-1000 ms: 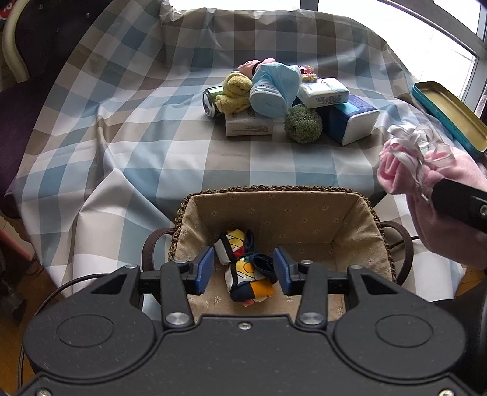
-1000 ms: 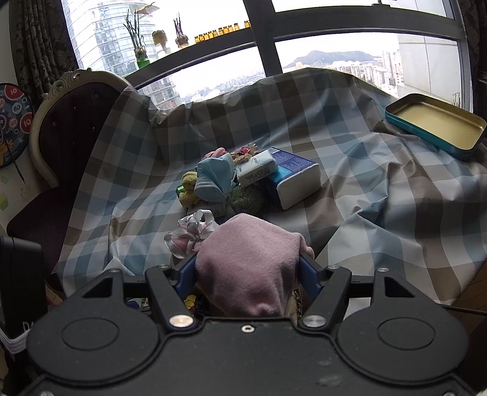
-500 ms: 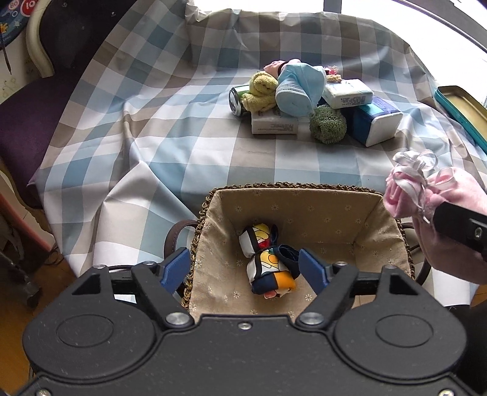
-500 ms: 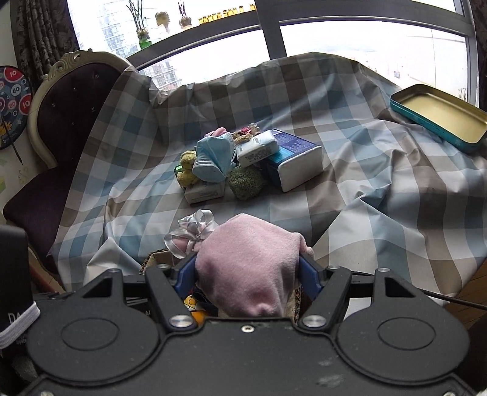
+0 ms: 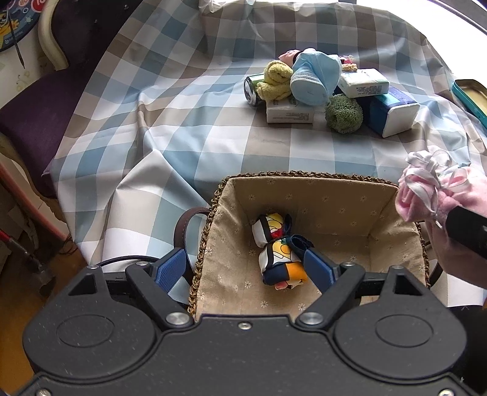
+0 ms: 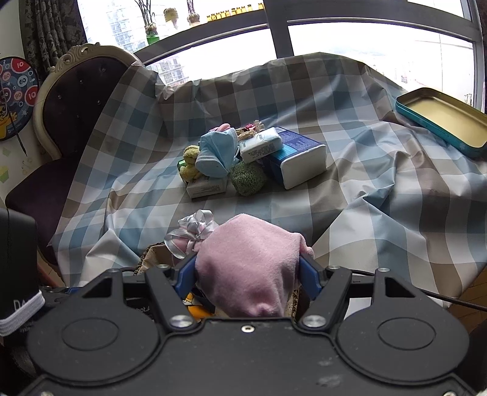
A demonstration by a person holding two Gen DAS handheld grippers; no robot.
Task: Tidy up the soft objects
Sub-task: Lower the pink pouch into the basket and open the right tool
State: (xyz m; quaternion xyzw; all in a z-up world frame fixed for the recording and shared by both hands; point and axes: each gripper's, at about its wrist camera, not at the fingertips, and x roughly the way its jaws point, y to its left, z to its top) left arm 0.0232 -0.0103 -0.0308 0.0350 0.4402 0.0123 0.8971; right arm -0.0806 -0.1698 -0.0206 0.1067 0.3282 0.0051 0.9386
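Checked desk by window, basket [image 5: 392,210] at near edge. Left claw [image 5: 245,268] just opened wide, empty; roll [image 5: 280,259] dropped inside basket. Right claw [image 6: 248,271] clamped on pink pouch [image 6: 249,262], over basket's right rim. Farther back, pile [image 5: 316,88] unsorted.

Lit by strong daylight from the tall dark-framed window [image 6: 365,27] beyond the far edge of the checked blue-and-grey tablecloth [image 6: 365,170], panes blown out to white. Soft, faint shadows; sharp centre, fisheye bending at all edges.
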